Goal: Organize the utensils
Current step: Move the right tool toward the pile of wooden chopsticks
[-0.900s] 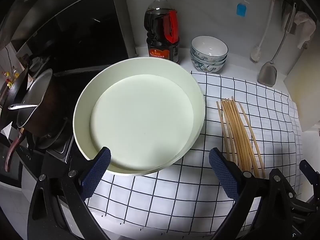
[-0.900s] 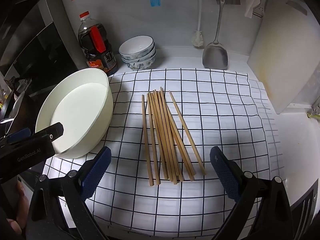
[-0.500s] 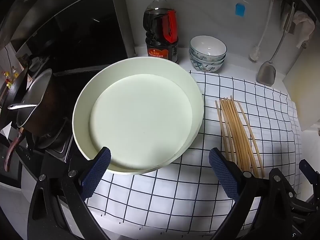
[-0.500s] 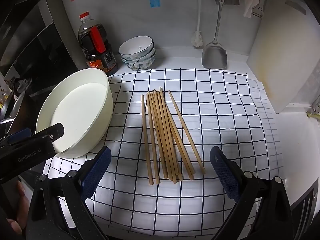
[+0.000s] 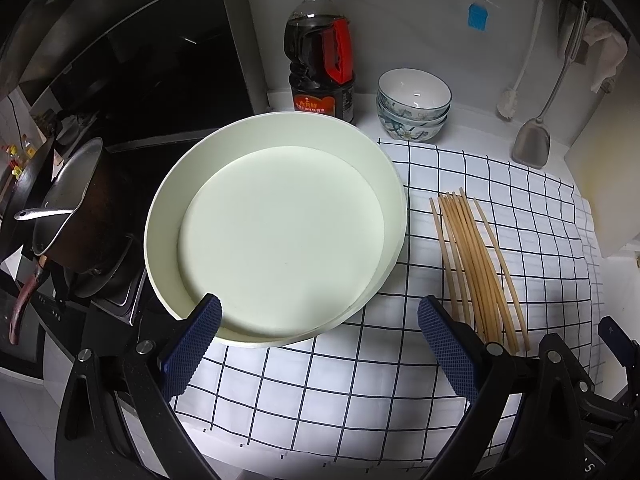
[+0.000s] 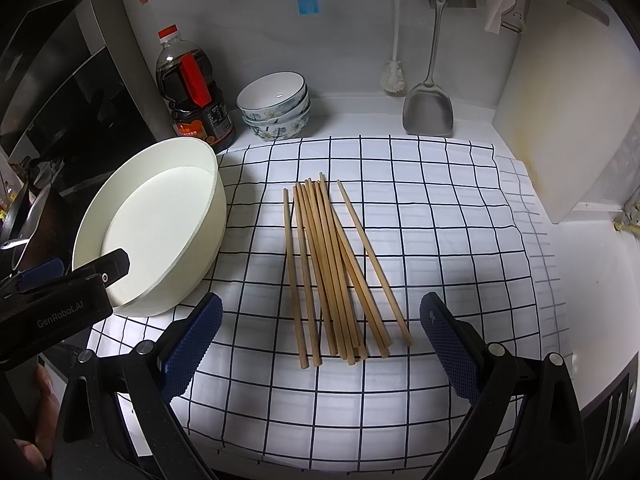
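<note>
Right wrist view: chopsticks (image 6: 340,268) lie ahead of the gaping, empty right claw (image 6: 320,344).

**A home kitchen, lived in and mid-chore**

This is a domestic kitchen. At 9 o'clock in the left wrist view a dark pot (image 5: 76,216) with a ladle sits on a gas hob (image 5: 108,280), under a black range hood (image 5: 132,52). At 12 o'clock a bottle of dark sauce (image 5: 322,56) stands against the pale wall, beside a stack of patterned rice bowls (image 5: 414,106). At 2 o'clock a steel spatula (image 5: 532,148), a dish brush (image 5: 510,106) and a cloth (image 5: 606,52) hang from a wall rail. The white surface (image 6: 580,300) carries a checked cloth (image 6: 440,208) with wooden chopsticks (image 6: 336,264) and a wide cream bowl (image 6: 216,200); a cutting board (image 6: 568,112) leans at 2 o'clock in the right wrist view.
</note>
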### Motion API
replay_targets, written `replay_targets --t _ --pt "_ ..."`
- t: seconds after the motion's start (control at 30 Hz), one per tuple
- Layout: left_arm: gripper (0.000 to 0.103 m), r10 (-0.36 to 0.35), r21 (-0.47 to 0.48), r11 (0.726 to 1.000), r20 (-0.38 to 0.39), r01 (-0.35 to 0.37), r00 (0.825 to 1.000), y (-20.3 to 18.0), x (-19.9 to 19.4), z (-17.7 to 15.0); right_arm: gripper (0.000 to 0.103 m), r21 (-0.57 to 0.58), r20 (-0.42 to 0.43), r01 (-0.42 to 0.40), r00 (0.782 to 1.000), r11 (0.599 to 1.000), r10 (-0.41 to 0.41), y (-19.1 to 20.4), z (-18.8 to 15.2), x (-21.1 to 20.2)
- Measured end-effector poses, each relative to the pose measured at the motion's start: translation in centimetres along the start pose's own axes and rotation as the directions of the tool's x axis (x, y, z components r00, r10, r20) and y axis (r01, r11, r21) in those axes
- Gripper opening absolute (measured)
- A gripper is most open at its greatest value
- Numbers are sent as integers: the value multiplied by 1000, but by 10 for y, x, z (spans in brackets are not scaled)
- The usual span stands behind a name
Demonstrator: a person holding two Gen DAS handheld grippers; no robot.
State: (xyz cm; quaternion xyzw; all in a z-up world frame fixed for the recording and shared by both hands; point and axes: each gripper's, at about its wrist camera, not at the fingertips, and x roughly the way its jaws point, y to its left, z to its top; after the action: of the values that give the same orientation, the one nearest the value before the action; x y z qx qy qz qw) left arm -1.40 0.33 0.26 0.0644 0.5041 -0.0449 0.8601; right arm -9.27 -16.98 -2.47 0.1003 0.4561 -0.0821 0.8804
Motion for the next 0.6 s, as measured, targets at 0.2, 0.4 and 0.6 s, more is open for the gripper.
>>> replay_targets --t 0.2,0.4,0.6 --pt "97 -25 18 1000 1 25 1000 2 6 -1 95 11 14 -14 1000 1000 14 1 -4 -1" --pt "97 -84 78 994 21 83 996 -10 14 -8 95 -1 31 39 999 999 -39 -2 -12 2" --pt "97 -184 129 975 16 181 983 -40 22 -22 95 15 26 55 998 998 -56 -27 -20 8"
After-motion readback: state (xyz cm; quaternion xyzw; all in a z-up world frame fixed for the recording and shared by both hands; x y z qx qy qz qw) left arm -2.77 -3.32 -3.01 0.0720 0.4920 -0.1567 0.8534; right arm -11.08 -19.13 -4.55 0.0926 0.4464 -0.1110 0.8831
